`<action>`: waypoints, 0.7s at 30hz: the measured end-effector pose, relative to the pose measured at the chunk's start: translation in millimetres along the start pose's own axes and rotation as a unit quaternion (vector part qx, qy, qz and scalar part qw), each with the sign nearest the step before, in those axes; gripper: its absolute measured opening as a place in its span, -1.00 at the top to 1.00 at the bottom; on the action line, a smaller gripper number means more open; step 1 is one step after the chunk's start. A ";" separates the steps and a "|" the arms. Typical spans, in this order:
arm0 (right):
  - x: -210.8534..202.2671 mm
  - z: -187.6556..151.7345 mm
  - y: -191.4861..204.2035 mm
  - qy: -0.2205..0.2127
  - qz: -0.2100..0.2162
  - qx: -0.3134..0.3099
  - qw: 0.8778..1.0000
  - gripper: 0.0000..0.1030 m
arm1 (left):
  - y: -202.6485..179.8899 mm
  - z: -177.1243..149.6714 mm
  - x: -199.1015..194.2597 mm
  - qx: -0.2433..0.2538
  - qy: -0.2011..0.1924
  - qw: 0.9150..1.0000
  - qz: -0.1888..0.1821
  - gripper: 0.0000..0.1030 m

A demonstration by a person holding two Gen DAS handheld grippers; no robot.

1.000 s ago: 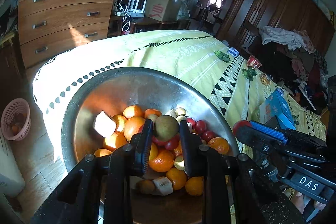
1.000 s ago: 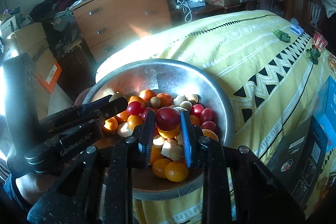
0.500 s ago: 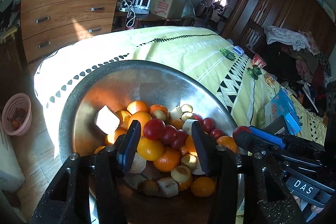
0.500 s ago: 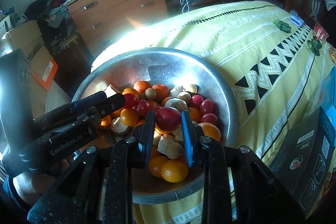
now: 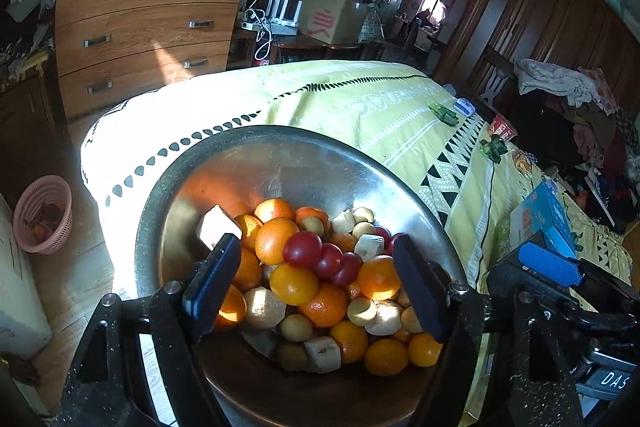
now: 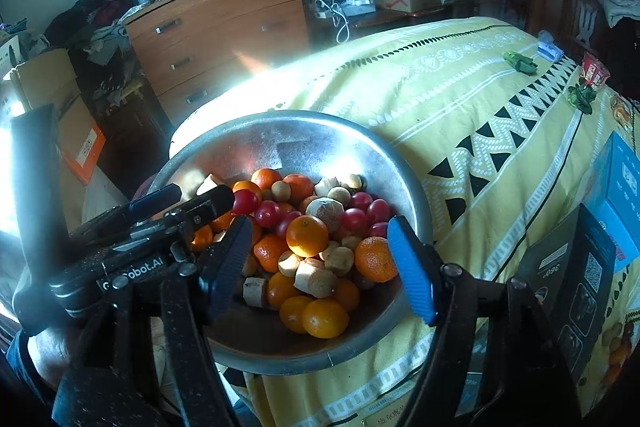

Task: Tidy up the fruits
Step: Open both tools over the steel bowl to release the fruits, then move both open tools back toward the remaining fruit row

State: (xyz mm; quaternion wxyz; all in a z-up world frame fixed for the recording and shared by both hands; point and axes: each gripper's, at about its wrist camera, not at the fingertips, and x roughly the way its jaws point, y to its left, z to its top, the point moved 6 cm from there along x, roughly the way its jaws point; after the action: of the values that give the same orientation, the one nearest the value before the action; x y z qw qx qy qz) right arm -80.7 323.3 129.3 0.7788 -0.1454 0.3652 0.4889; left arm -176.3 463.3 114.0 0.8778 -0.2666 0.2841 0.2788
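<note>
Both grippers are hanging over the metal bowl [image 5: 224,163] on the yellow bedspread [image 6: 460,99], the left gripper [image 5: 316,283] and right gripper [image 6: 320,259] each opening its jaws with nothing pinched, above the piled fruits [image 6: 308,235]: oranges, red plum-like fruits, brown chunks.

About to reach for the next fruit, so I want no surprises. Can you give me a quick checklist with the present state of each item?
1. Left gripper empty: ok, jaws opening, nothing clamped.
2. Right gripper empty: ok, jaws opening, no fruit pinched.
3. Round metal bowl resting on the yellow patterned cloth: ok.
4. Fruit inside the bowl, none spilled on the cloth nearby: ok.
5. Grippers apart from each other: ok, side by side.
6. Where sorted fruit should go: cannot tell.
</note>
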 end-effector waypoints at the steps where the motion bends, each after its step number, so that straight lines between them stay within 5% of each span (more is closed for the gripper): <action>1: -3.4 -0.6 -0.3 -0.002 -0.004 -0.002 1.000 -0.41 | -1.3 0.3 -2.4 0.001 -0.002 1.000 0.000 -0.55; 10: -47.4 -11.5 -15.8 -0.028 -0.097 -0.006 0.995 -0.66 | -14.5 6.5 -28.1 0.000 -0.031 0.999 -0.008 -0.57; 21: -101.0 -34.5 -41.7 -0.052 -0.184 -0.002 0.982 -0.71 | -67.2 6.6 -65.8 0.036 -0.064 0.997 -0.033 -0.68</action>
State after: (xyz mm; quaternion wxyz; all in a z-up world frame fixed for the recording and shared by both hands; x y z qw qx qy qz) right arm -85.1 217.0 171.9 0.8730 -0.1858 0.2904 0.3449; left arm -175.8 398.0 182.0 0.9120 -0.2252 0.2282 0.2559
